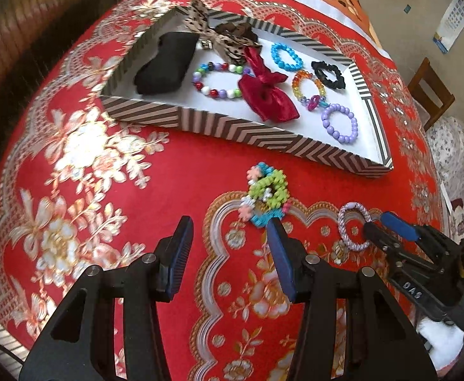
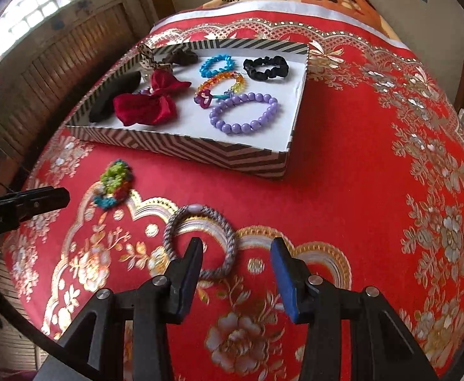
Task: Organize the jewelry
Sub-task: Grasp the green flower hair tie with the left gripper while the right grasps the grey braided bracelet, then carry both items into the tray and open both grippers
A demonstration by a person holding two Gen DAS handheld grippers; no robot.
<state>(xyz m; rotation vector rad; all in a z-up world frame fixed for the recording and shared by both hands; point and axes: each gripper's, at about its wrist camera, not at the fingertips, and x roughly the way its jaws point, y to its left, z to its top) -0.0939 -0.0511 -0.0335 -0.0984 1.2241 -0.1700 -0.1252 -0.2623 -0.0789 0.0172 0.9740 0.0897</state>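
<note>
I'm lowering both open, empty grippers, right gripper (image 2: 236, 250) straddling the grey braided band (image 2: 199, 241), left gripper (image 1: 228, 238) beside the beaded bracelet (image 1: 265, 195); next I close, then carry to the striped tray (image 2: 181, 149)

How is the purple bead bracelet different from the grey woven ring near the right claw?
The purple bead bracelet lies inside the striped tray; the grey woven ring lies outside it on the red cloth. The bracelet is round, glossy beads; the ring is a braided band. Both lie flat.
</note>
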